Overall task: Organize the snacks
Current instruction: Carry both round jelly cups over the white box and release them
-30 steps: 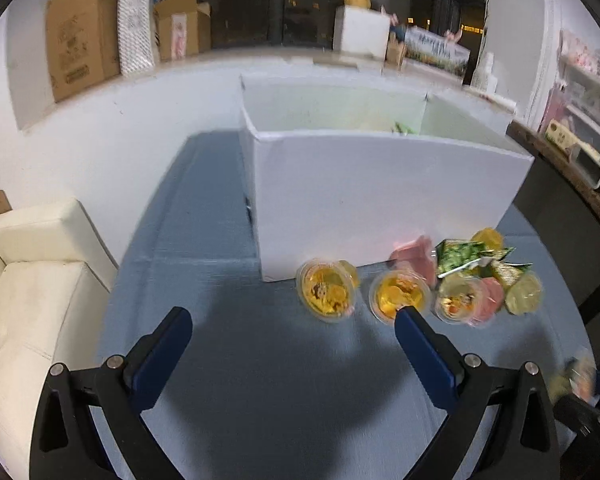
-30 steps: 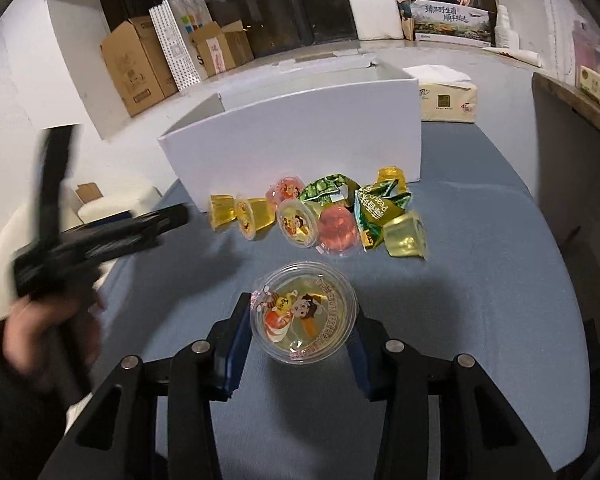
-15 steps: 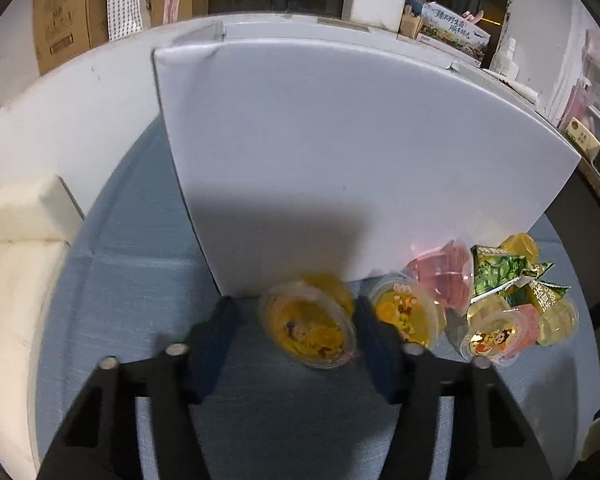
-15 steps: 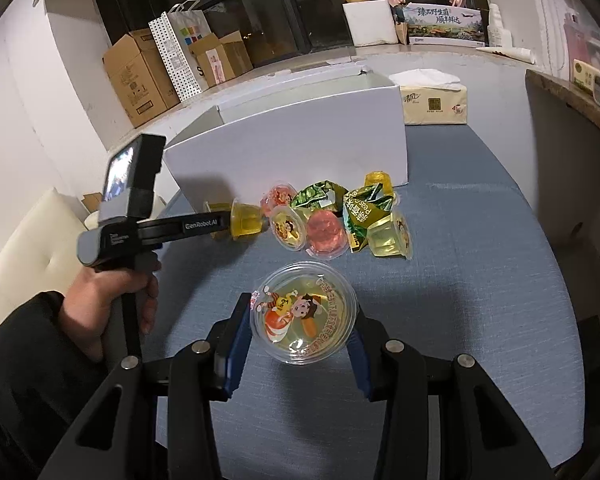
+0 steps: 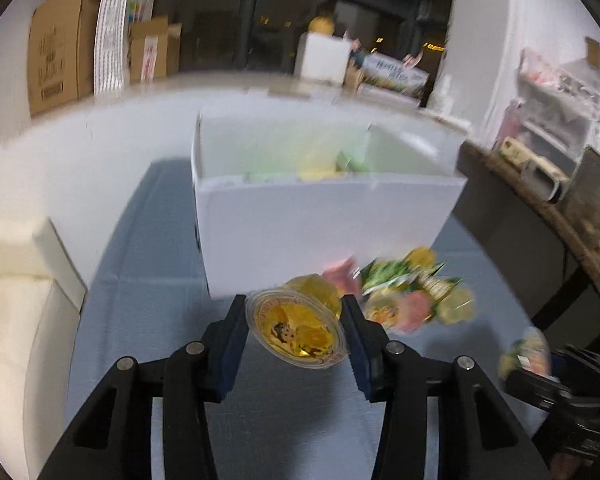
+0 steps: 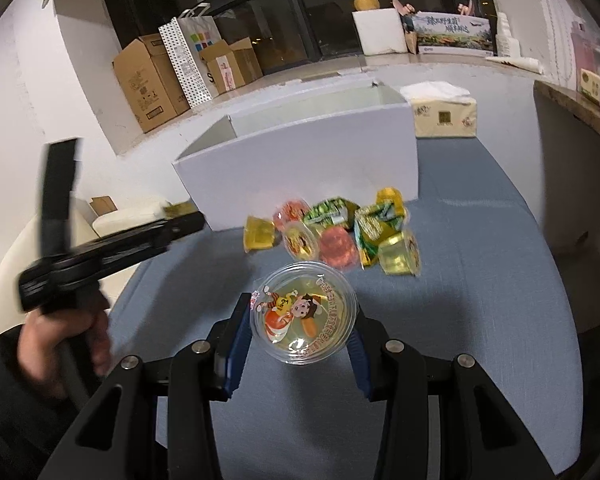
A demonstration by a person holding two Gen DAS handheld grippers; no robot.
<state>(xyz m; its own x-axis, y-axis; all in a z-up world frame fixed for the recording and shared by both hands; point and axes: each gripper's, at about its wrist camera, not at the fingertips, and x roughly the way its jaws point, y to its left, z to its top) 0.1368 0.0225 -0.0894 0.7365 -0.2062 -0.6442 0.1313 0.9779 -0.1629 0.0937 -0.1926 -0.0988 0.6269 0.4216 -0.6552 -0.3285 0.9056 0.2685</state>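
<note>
My left gripper (image 5: 294,320) is shut on a yellow jelly cup (image 5: 296,330) and holds it above the blue table, in front of the white box (image 5: 324,220). In the right wrist view the left gripper (image 6: 180,216) shows at the left, held by a hand. My right gripper (image 6: 302,320) is shut on a clear jelly cup (image 6: 303,318) with a cartoon lid, above the table. A pile of jelly cups and green snack packets (image 6: 340,232) lies by the box (image 6: 300,160); it also shows blurred in the left wrist view (image 5: 404,292).
Green and yellow snacks (image 5: 312,168) lie inside the box. A tissue box (image 6: 444,118) stands right of it. Cardboard boxes (image 6: 148,80) and a paper bag (image 6: 188,60) sit on the ledge behind. A white sofa (image 5: 16,300) is at the left.
My left gripper closed on the yellow jelly cup by the box and lifted it back and up. My right gripper kept holding its cup, nearly still.
</note>
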